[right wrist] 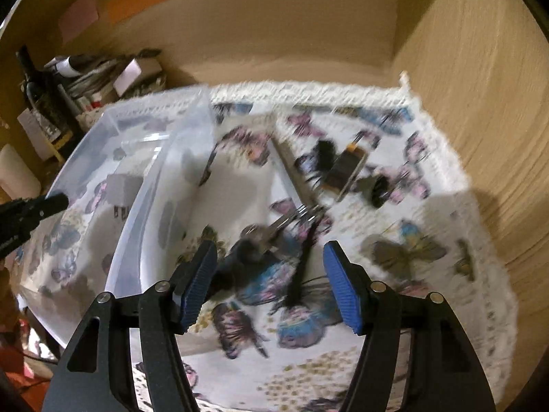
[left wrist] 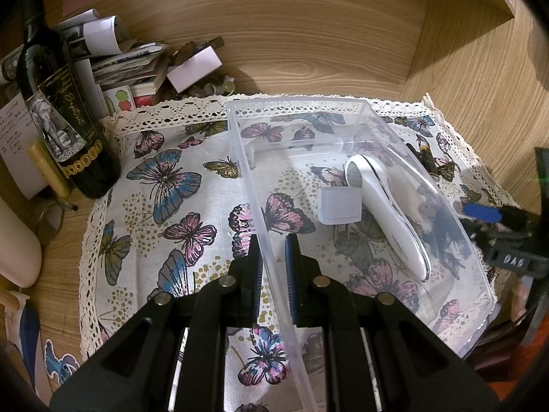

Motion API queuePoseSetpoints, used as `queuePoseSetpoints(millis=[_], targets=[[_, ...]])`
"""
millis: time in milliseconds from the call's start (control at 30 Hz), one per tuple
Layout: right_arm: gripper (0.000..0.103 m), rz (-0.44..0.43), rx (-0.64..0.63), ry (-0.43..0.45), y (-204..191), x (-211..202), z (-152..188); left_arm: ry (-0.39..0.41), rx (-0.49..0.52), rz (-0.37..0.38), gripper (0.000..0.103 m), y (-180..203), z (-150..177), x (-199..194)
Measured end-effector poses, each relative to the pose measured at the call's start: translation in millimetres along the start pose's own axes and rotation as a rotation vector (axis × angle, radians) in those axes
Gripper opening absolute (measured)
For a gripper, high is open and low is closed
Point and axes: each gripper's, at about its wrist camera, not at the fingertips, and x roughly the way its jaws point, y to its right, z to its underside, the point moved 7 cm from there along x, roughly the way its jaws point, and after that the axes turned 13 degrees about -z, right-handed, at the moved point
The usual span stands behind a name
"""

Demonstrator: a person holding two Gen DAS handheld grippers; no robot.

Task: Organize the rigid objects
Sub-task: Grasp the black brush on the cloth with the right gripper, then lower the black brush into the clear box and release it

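While the left gripper (left wrist: pixel 272 257) pinches the clear bin's (left wrist: pixel 363 104) near wall, the right gripper (right wrist: pixel 271 274), half-open and empty, hovers over the keys (right wrist: pixel 264 237) at frame centre, needing a clean closing.

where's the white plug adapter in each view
Left wrist view: the plug adapter lies in the middle of the clear bin, touching the white handheld device.
Right wrist view: the adapter shows blurred at centre left, through the bin's wall.
Shared landmark: the dark bottle, far left in both.
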Motion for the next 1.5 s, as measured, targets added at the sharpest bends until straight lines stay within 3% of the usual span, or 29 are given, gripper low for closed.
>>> queuePoseSetpoints(millis=[233, 367, 733, 1133, 1300, 1500], targets=[[0.054, -0.024, 0.004, -0.058, -3.5, 20.3, 13.6, 0.004, 0.001, -0.003, 0.013, -0.9, -0.1, -0.1], [0.027, -0.018, -0.021, -0.074, -4.6, 19.6, 19.0, 0.004, 0.000, -0.003, 0.013, -0.5, 0.0, 0.3], [0.024, 0.034, -0.049, 0.045, 0.5, -18.1, 1.8, 0.004, 0.003, -0.004, 0.013, -0.5, -0.4, 0.3], [0.024, -0.007, -0.173, 0.168, -43.4, -49.7, -47.2, 0.000, -0.003, 0.002, 0.013, -0.9, -2.1, 0.6], [0.024, -0.062, -0.223, 0.166, -69.4, -43.2, -57.2, -0.001, -0.005, 0.007, 0.013, -0.9, -2.8, 1.4], [0.024, -0.105, -0.287, 0.086, -97.4, -15.0, -51.4, 0.001, -0.004, 0.008, 0.013, -1.2, -3.1, 1.8]])
